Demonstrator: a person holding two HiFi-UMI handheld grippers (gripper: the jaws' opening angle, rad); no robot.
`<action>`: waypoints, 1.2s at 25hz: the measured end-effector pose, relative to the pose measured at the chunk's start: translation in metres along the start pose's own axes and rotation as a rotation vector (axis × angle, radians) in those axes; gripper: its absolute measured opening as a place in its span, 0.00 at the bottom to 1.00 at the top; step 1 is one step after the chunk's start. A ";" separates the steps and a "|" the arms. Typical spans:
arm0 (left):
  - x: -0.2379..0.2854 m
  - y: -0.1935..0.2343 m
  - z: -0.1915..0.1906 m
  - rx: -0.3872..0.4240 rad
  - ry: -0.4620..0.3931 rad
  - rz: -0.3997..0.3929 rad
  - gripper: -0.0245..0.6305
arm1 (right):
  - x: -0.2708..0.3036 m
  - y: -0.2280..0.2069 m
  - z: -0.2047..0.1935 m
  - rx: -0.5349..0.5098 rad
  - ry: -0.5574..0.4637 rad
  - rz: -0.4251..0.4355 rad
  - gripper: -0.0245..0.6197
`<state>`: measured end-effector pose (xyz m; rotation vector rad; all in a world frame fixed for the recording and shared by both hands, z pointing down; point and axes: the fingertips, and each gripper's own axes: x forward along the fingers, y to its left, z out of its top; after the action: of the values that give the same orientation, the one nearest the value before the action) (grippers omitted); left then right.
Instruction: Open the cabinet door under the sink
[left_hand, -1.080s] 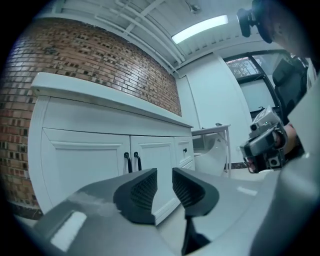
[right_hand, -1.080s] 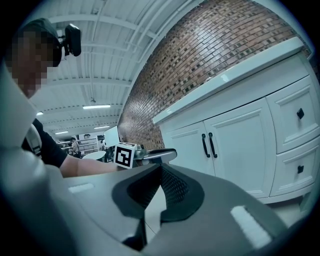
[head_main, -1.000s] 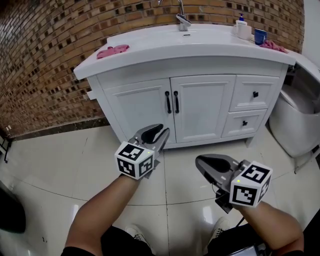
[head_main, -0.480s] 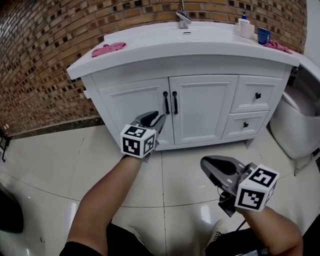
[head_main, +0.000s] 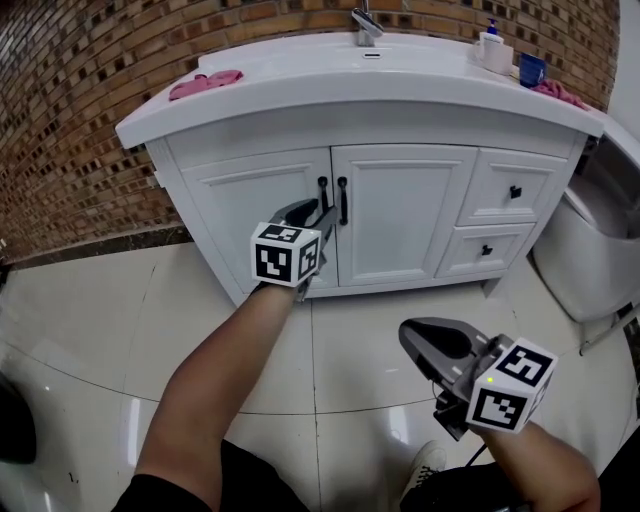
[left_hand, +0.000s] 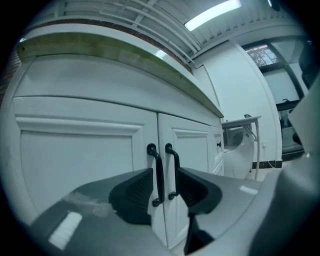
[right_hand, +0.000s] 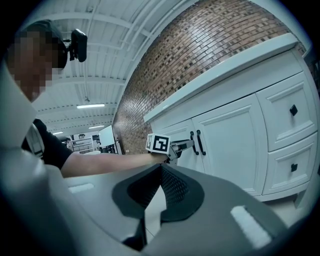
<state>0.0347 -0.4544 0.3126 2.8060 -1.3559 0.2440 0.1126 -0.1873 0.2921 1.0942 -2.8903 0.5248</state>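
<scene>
You are facing a white vanity cabinet (head_main: 250, 140) set against a brick wall (head_main: 70, 110), on a glossy floor of pale tiles (head_main: 90, 320). Both doors under the sink are shut: the left door (head_main: 255, 215) and the right door (head_main: 400, 222) meet at the middle of the cabinet front. Their two black bar handles, the left handle (head_main: 323, 196) and the right handle (head_main: 343, 199), stand upright just beside each other at that seam. Your left gripper (head_main: 318, 213) reaches out nearly level to those handles. Its jaws have just been opening and stand wide apart, and in the left gripper view both handles show in the gap between the pads (left_hand: 134, 190), with neither pad pressing on them, so it holds nothing. Your right gripper (head_main: 410, 338) hangs low over the floor, well back from the cabinet, its jaws closed tip to tip on nothing. Right of the doors sit an upper drawer (head_main: 510, 188) and a lower drawer (head_main: 487, 250), each with a black knob. On the countertop (head_main: 420, 88), a pink cloth (head_main: 205, 83) lies near the left end, the faucet (head_main: 366, 24) stands at the back edge, and a soap bottle (head_main: 488, 47), a blue cup (head_main: 532, 70) and a second pink cloth (head_main: 560, 93) sit at the right end. A white fixture (head_main: 585, 255) stands on the floor beside the cabinet's right side.
</scene>
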 end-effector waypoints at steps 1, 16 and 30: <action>0.004 0.002 0.000 0.003 0.004 0.009 0.28 | 0.000 -0.002 0.000 0.006 0.000 0.001 0.05; 0.015 0.004 -0.001 -0.060 -0.008 -0.008 0.11 | 0.000 -0.013 0.002 0.012 -0.002 -0.017 0.05; -0.069 -0.035 -0.015 -0.068 0.015 -0.105 0.11 | 0.011 0.012 0.009 -0.041 -0.002 0.013 0.05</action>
<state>0.0173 -0.3777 0.3189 2.8025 -1.1860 0.2119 0.0971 -0.1887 0.2811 1.0724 -2.8975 0.4627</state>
